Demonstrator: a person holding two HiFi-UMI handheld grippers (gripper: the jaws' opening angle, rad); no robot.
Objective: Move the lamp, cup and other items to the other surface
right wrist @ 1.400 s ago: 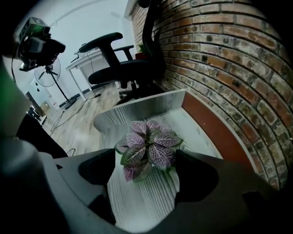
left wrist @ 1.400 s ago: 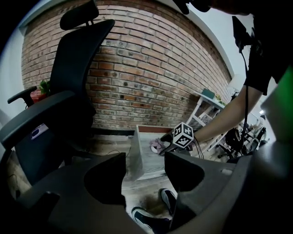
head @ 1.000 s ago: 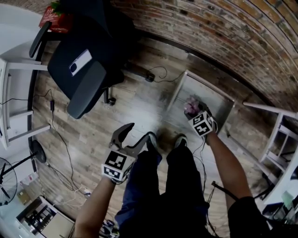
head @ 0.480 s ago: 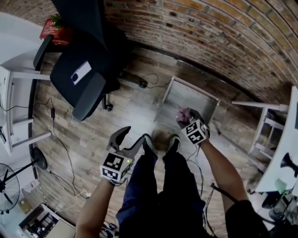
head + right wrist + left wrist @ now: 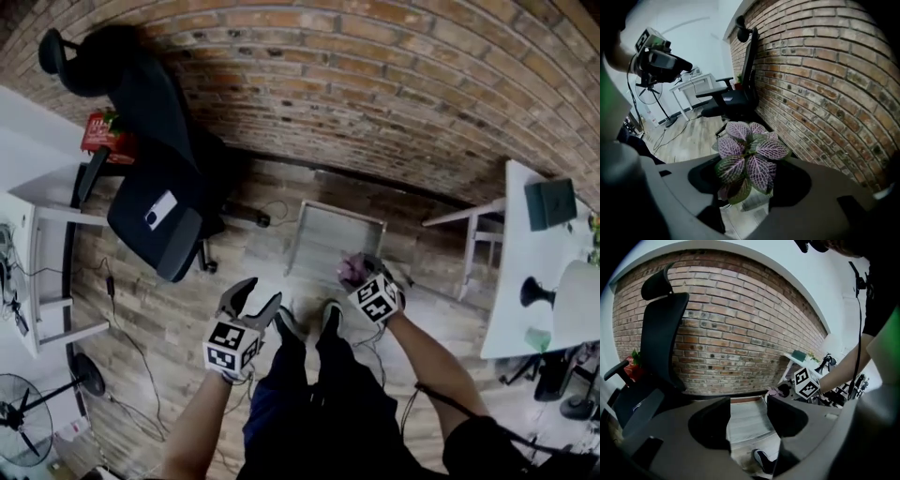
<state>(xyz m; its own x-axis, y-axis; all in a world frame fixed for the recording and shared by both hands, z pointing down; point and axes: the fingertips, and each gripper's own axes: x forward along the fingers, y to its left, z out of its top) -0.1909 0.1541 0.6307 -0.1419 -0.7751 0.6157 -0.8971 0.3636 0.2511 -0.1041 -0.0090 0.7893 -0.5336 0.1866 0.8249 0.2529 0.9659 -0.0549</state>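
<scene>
Right gripper view: my right tool (image 5: pixel 747 182) is clenched on a small pink-veined plant (image 5: pixel 749 157), in the air over the floor (image 5: pixel 689 133) beside the brick wall (image 5: pixel 825 84); left tool (image 5: pixel 748 420) released, empty; I judge this item mid-transfer, the white table (image 5: pixel 527 239) not reached yet.

The pot under my pink-veined leafy plant (image 5: pixel 749 154) is buried beneath its own leaves and the dark jaws of my right claw (image 5: pixel 746 183), so I cannot see where the pads meet it. In the left gripper view that claw, at 3 o'clock, sits mostly behind its marker cube (image 5: pixel 806 383), with the plant only a pinkish smudge. In the head view, the white desk (image 5: pixel 514 253) at 3 o'clock and the standing fan (image 5: pixel 23 422) at 8 o'clock run off the edges. The red box (image 5: pixel 103 136) at 10 o'clock bears print too small to read.
</scene>
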